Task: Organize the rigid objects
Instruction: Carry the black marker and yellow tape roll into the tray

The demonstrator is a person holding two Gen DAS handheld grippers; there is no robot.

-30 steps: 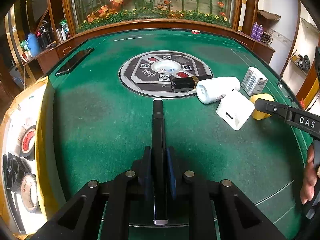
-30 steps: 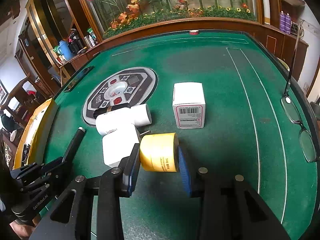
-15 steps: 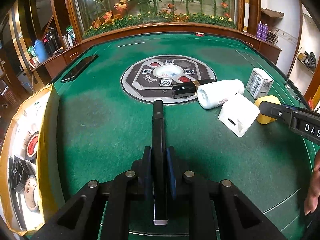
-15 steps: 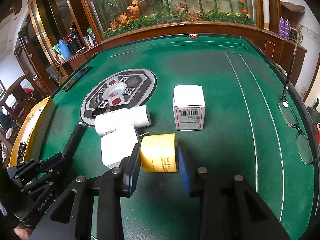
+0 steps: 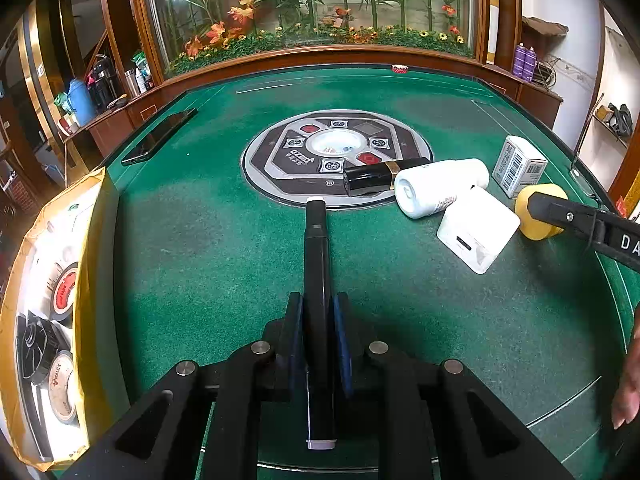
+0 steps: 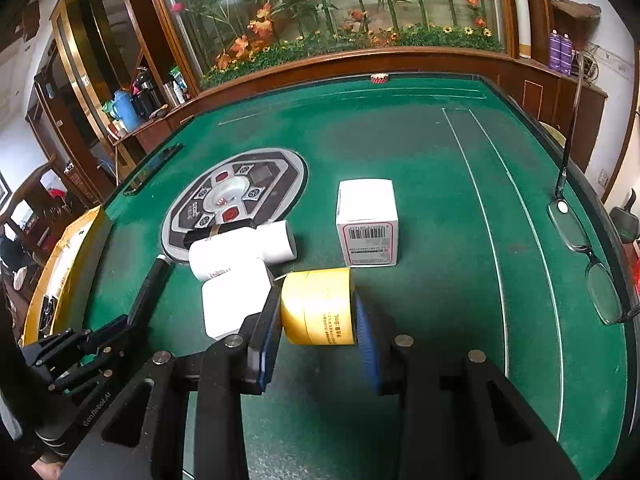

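Left wrist: pen (image 5: 317, 280) clamped

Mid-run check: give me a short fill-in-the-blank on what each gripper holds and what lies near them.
1. The left gripper is shut on a long ____ pen.
2. The right gripper is shut on a ____ jar.
3. Just beyond the jar stands a white box with a ____ printed on it.
4. A pair of ____ lies by the table's right edge.

Missing: black; yellow; barcode; glasses

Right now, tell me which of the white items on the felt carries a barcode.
The small white box standing apart from the cluster, beyond the yellow jar; the white bottle and white charger block show none.
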